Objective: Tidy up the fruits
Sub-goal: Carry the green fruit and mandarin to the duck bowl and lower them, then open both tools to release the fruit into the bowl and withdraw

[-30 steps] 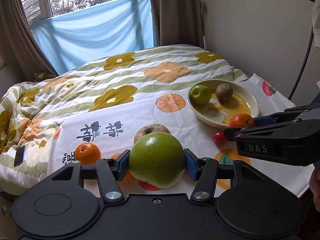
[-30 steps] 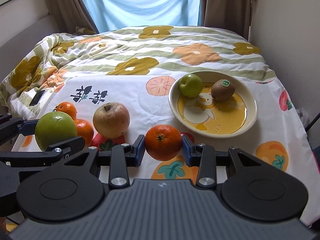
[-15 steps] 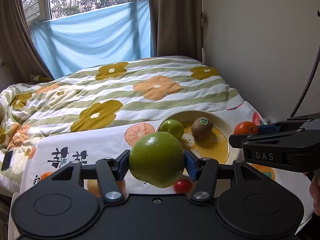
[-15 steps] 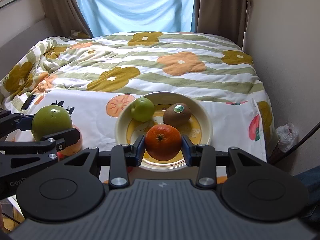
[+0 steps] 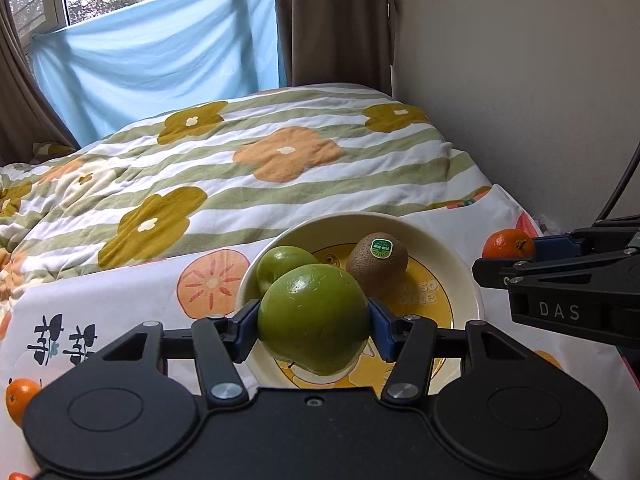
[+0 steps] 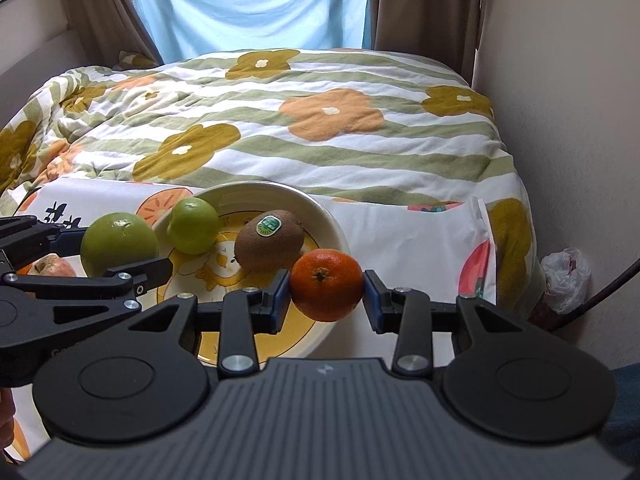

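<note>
Fruits (image 5: 313,317) — both grippers' loads now hover over the plate (image 5: 464,276).

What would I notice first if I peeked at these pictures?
Two fruits held above a yellow duck plate: a big green fruit in the left gripper, an orange in the right gripper. A stickered kiwi lies in the plate beside a small green apple.

"DAS" stands in white letters on the right gripper (image 5: 516,258); the kiwi (image 5: 377,259) has a green sticker, too small to read
</note>
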The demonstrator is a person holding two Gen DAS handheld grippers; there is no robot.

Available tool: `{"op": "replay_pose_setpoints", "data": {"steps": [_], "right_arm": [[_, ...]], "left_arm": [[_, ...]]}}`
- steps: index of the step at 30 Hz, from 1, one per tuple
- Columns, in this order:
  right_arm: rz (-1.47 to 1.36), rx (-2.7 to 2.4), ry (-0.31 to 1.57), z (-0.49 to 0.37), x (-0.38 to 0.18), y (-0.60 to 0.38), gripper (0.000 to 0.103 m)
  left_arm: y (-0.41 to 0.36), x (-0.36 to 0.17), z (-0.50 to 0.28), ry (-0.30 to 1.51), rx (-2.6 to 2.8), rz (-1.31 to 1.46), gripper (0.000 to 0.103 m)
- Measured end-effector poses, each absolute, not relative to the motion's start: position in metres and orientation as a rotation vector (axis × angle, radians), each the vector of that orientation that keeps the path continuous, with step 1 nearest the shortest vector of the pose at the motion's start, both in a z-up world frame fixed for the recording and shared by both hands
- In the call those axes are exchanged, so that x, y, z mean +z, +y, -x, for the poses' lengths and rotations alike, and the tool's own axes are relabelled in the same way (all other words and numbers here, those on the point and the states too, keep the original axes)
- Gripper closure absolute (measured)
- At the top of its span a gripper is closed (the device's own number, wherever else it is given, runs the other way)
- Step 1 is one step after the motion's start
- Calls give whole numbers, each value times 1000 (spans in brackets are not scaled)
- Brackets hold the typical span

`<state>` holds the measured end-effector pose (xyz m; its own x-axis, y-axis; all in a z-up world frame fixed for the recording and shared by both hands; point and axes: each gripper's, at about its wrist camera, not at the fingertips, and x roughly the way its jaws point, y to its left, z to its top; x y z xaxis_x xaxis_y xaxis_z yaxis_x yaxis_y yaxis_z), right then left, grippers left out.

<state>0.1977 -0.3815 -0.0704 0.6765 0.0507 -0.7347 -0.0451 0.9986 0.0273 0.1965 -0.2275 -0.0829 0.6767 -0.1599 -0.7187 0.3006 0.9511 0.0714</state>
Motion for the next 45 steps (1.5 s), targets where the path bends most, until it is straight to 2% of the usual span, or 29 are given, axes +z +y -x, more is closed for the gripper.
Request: {"op": "replay_pose_setpoints", "data": {"steps": [5, 17, 19, 20, 21, 45], "right_arm": [[-25, 49, 849, -210, -82, -385, 50], [-39, 60, 875, -224, -95, -383, 50], [-40, 61, 874, -224, -95, -383, 50], [-41, 61, 874, -224, -95, -382, 50], [-42, 62, 874, -224, -95, -382, 50], [-16, 192, 881, -241, -127, -358, 49]], "left_arm": [[-240, -109, -214, 840, -283, -228, 43], [-254, -126, -226, 913, -344, -271, 42], [-253, -123, -225, 897, -358, -266, 27], [-252, -120, -223, 877, -361, -264, 11], [-251, -117, -221, 864, -361, -263, 4], [-217, -109, -188, 874, -283, -289, 4]]}}
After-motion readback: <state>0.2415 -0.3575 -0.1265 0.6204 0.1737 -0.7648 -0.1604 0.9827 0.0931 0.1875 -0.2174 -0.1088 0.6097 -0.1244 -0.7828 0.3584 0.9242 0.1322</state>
